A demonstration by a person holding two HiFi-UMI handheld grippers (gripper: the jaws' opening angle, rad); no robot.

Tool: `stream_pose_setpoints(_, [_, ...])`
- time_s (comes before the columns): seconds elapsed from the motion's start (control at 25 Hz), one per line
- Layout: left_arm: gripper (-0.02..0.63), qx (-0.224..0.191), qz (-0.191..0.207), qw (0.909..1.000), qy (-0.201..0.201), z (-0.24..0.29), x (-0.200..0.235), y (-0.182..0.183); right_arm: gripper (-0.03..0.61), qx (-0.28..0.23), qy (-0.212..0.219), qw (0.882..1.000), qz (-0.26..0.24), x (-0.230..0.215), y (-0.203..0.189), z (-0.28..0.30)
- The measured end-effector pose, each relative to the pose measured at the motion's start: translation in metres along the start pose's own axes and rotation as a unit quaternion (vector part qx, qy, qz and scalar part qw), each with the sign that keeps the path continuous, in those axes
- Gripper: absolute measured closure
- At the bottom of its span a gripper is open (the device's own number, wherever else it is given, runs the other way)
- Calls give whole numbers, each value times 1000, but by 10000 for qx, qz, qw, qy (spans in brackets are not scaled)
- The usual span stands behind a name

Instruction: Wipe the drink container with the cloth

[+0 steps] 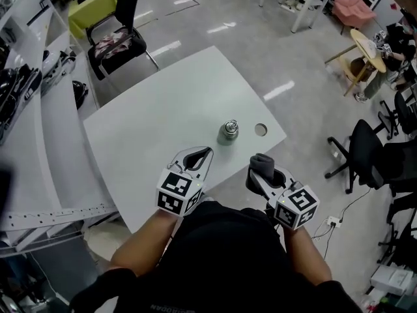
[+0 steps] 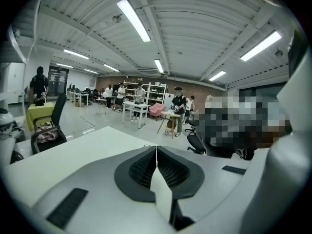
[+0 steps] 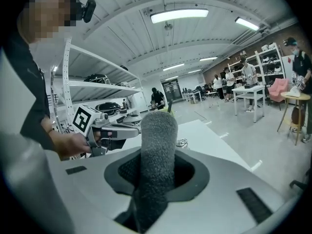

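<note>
The drink container, a small metallic vessel, stands upright on the white table, near its front edge. My left gripper hovers over the table's near edge, left of and nearer than the container, jaws shut with nothing between them; in the left gripper view the left gripper shows its pads pressed together. My right gripper is shut on a rolled grey cloth, just off the table's front corner. In the right gripper view the cloth stands up between the jaws and hides most of the container.
A round hole sits in the tabletop right of the container. White shelving runs along the left. A black chair stands beyond the table and office chairs stand at the right. People stand at far tables.
</note>
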State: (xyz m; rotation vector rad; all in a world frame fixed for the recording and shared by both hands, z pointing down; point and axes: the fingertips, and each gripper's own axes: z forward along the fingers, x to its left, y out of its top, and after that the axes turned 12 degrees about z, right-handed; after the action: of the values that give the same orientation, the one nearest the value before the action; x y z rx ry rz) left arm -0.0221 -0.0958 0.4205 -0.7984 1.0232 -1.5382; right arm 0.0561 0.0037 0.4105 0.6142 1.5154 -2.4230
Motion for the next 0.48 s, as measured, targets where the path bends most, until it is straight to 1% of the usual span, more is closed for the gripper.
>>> stream_pose_setpoints(0.16, [597,-9,107,9999,114,3,12,0,468,96,83,9998,-182,-3,11,16])
stream_pose_setpoints(0.32, [597,-6,72,9997,216,11,19,-1,468,196,181,9989,-388,-10,21,31])
stream_pose_setpoints(0.48, [597,79,6,9987,506,17,24,0,468,470,434,9951,-755,-21,34,46])
